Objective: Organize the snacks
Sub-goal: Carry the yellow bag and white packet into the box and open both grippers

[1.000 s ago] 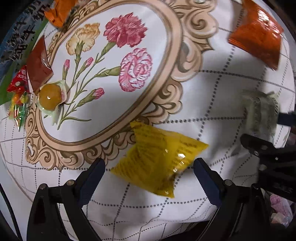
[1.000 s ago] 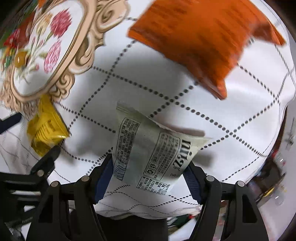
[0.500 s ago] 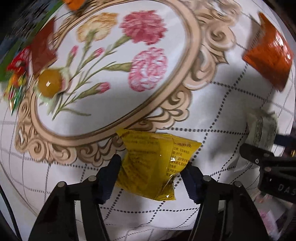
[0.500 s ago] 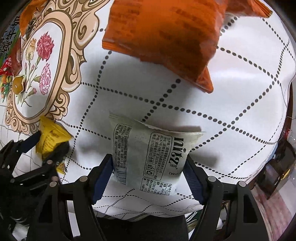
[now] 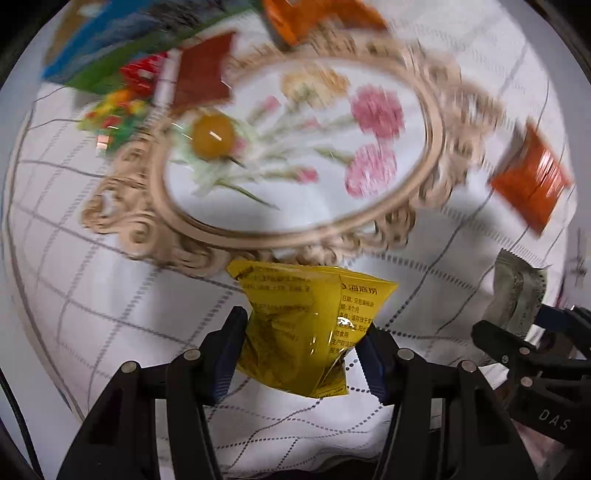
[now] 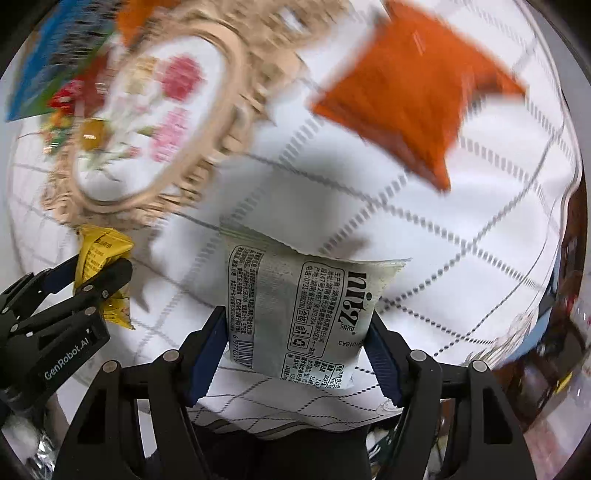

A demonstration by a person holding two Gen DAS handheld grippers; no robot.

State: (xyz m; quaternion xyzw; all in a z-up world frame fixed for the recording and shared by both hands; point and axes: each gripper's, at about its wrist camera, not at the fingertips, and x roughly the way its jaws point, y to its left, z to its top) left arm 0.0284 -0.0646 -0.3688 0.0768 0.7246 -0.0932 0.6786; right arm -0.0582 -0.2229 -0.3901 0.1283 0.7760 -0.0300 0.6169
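Observation:
My left gripper (image 5: 301,339) is shut on a yellow snack packet (image 5: 303,325) and holds it above the near edge of the floral tablecloth (image 5: 92,295). My right gripper (image 6: 295,339) is shut on a pale grey-green snack packet (image 6: 299,310) with black print. In the right wrist view the left gripper (image 6: 88,277) with the yellow packet (image 6: 99,254) shows at the left. In the left wrist view the grey-green packet (image 5: 517,295) shows at the right edge. An orange packet (image 6: 413,92) lies on the cloth beyond my right gripper.
At the far left lie a dark red packet (image 5: 207,70), a red and green candy packet (image 5: 118,103), a wrapped yellow round sweet (image 5: 213,136) and a blue-green box (image 5: 110,40). A second orange packet (image 5: 314,14) lies at the far edge.
My left gripper closed on the yellow packet and lifted it. My right gripper stays shut on the grey-green packet and has risen; both views swung and are blurred.

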